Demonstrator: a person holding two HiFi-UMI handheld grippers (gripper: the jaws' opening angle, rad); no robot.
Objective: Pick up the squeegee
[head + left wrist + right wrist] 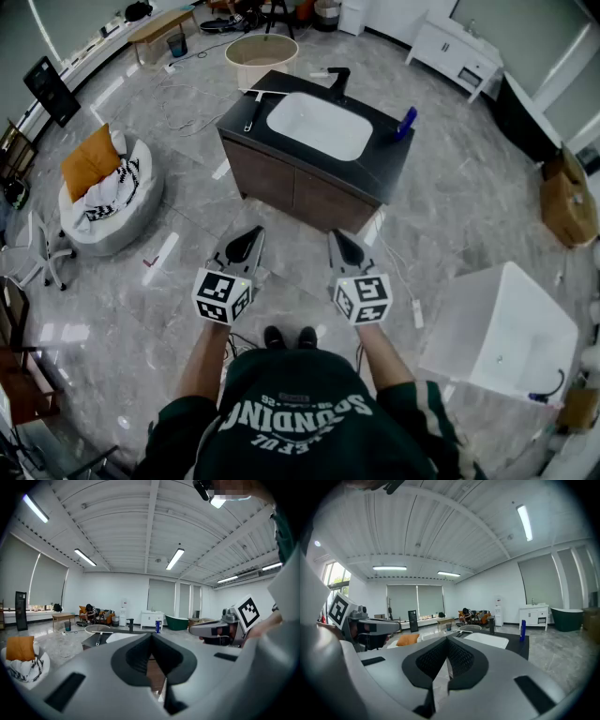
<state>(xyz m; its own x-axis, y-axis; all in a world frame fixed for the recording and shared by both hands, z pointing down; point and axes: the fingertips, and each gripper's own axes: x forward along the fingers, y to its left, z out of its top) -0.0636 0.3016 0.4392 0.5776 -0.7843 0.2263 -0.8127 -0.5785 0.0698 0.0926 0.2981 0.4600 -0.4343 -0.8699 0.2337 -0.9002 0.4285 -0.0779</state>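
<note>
Basin [319,127] is glossy white, ceramic by the look. The bench [392,167] top round it is smooth matt black, and the front below it is brown wood grain. The floor [187,211] is polished grey marble-look, pretty reflective. Left claw [254,232] and right claw [337,235] are matt grey plastic; the right one's pads [459,660] are black with a fine mesh texture.

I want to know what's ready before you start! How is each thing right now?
Left gripper: jaws shut, nothing between them.
Right gripper: jaws shut, empty.
Squeegee: lying flat on the counter, untouched.
Blue bottle: standing upright.
Sink basin: empty.
Cabinet doors: closed.
</note>
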